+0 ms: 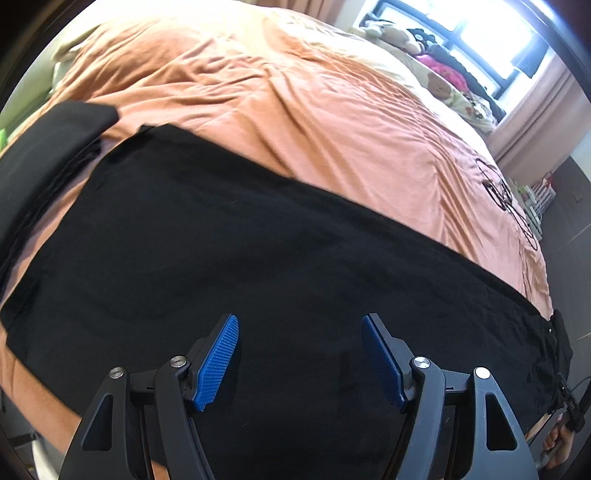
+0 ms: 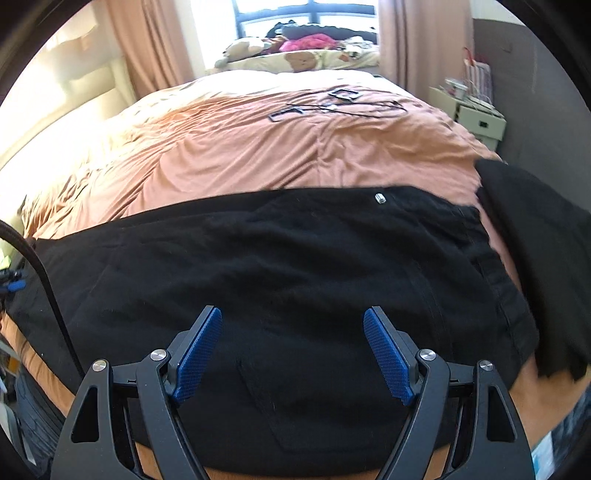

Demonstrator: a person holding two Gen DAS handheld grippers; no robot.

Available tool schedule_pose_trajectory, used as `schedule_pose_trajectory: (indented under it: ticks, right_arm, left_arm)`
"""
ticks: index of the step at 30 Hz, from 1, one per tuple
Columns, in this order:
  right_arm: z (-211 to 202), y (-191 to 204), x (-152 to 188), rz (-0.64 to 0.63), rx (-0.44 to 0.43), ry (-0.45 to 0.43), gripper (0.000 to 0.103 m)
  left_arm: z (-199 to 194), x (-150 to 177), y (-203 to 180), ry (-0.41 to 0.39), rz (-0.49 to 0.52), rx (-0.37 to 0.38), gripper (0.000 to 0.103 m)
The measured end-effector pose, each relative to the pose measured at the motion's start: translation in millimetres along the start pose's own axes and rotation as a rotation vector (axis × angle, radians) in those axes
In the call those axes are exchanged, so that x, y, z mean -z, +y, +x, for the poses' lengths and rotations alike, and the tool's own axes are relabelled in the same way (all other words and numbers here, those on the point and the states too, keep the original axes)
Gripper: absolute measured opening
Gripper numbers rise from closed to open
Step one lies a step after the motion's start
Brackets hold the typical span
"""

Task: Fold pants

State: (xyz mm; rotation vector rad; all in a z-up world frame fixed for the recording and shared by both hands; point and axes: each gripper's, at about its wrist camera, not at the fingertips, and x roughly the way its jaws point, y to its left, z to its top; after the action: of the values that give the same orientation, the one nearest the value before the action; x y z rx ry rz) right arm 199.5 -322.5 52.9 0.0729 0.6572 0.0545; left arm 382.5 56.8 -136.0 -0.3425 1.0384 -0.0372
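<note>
Black pants (image 1: pixel 258 258) lie spread flat across the near part of a bed covered by an orange duvet (image 1: pixel 277 92). In the left wrist view they run as a wide band from about 9 o'clock down to 4 o'clock, and they fill the lower half of the frame.

The left gripper (image 1: pixel 300 363) hangs over the cloth with its blue-padded fingers (image 1: pixel 218 363) spread wide; nothing sits between them and the pads do not press the fabric. At 9 to 10 o'clock a second dark piece of cloth (image 1: pixel 55 140) lies at the bed's edge, just beside the end of the pants.

In the right wrist view the right gripper (image 2: pixel 293 356) is likewise over the pants (image 2: pixel 277 266), fingers (image 2: pixel 388 356) spread apart and empty. The waist end with a small silver button (image 2: pixel 380 198) shows at about 1 o'clock, and a pocket seam lies right between the fingers. Another black garment (image 2: pixel 543 258) lies at 3 o'clock, beside the waistband.

Farther up the duvet, near 12 o'clock, thin black cables (image 2: pixel 332 105) are scattered. Beyond the bed stand a window (image 2: pixel 306 14) with soft toys (image 2: pixel 243 50) piled below it and pinkish curtains (image 2: pixel 155 48).
</note>
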Motion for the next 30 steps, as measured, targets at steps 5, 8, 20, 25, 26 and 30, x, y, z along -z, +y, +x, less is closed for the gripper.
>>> schedule_pose_trajectory:
  ticks: [5, 8, 20, 25, 26, 30]
  right_arm:
    - [23, 4, -27, -0.065, 0.009, 0.02, 0.079]
    - [35, 6, -40, -0.095, 0.019, 0.029, 0.079]
    - [78, 13, -83, -0.242, 0.014, 0.065, 0.069]
    - [93, 15, -97, -0.304, -0.013, 0.086, 0.066]
    - [96, 15, -100, -0.316, -0.015, 0.091, 0.066]
    - [109, 14, -111, -0.367, -0.056, 0.117, 0.066]
  left_arm:
    - [15, -21, -23, 0.015, 0.015, 0.016, 0.071]
    - [22, -32, -35, 0.021, 0.023, 0.021, 0.071]
    - [51, -77, -50, 0.031, -0.056, -0.006, 0.071]
    - [66, -90, -46, 0.049, -0.089, -0.077, 0.071]
    - [68, -92, -45, 0.05, -0.094, -0.089, 0.071]
    - [81, -97, -40, 0.086, -0.128, -0.145, 0.071]
